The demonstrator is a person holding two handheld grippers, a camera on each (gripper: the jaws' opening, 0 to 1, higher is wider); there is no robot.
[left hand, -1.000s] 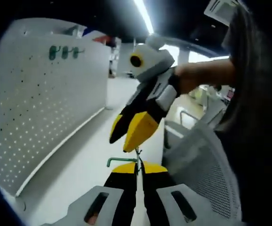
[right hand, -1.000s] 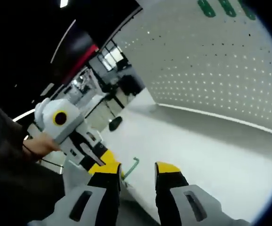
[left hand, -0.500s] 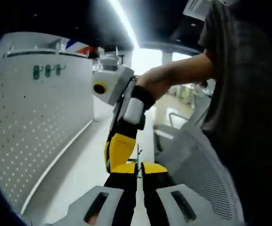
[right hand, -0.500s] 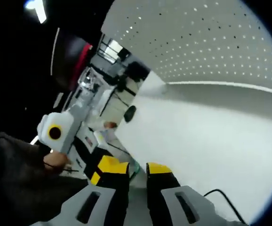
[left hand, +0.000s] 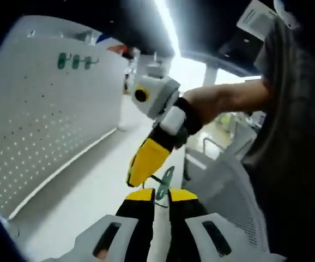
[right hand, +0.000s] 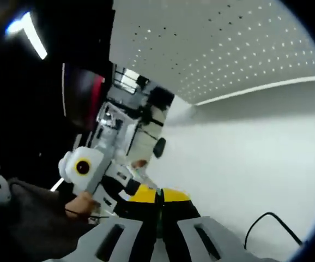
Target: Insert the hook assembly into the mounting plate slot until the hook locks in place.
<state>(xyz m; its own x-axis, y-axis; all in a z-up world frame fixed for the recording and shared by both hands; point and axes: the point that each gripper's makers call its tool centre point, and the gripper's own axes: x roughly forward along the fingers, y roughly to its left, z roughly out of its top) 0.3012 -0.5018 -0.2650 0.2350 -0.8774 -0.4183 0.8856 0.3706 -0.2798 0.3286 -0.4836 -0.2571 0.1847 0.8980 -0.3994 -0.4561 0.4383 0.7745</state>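
Item: green hook assembly (left hand: 165, 182), at 6 o'clock in the left gripper view, just above the left gripper (left hand: 161, 195), whose jaws stand narrow around its stem. Right gripper (right hand: 157, 195): open a second ago, now pinched tight on the hook, so both grippers hold it. Perforated mounting plate (left hand: 48, 125) at 9 o'clock, well apart; three green hooks (left hand: 76, 60) already hung. Insertion not begun. No legible writing or brands.
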